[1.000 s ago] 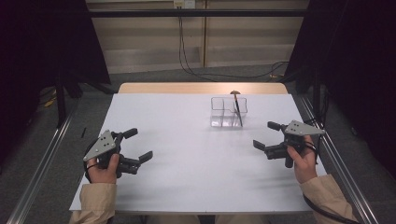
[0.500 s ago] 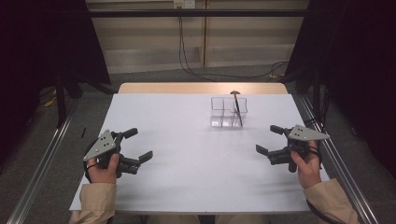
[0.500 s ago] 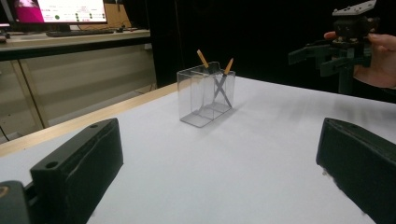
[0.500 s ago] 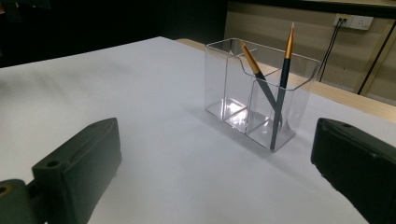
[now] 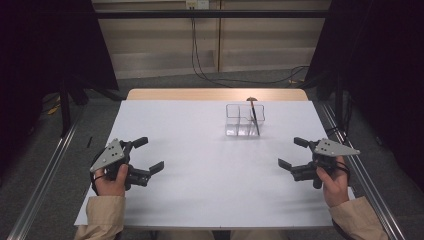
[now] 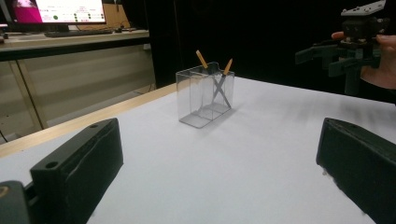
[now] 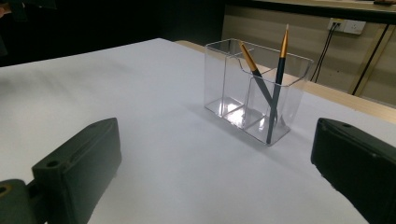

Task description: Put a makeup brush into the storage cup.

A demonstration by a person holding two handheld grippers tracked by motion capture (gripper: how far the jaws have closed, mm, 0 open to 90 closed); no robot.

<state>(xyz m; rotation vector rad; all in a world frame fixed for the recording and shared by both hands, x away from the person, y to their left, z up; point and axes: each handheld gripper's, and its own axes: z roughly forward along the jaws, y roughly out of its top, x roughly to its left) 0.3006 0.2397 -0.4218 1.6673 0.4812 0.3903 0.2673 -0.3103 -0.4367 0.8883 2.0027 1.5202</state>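
Clear plastic holder [image 5: 244, 120] at the upper middle of the white desk [image 5: 200, 190] looks light and slippery, its two thin stiff pencils [image 7: 273, 88] best pinched near their gold tops, while the left gripper [image 5: 145, 156] and right gripper [image 5: 292, 152] both sit spread and empty.

A white table [image 5: 200, 165] with a wooden far edge; a clear compartmented holder [image 5: 244, 120] stands on it.

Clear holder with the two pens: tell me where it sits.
In the high view the clear holder stands on the white table, right of centre toward the far edge, nearer the right gripper.
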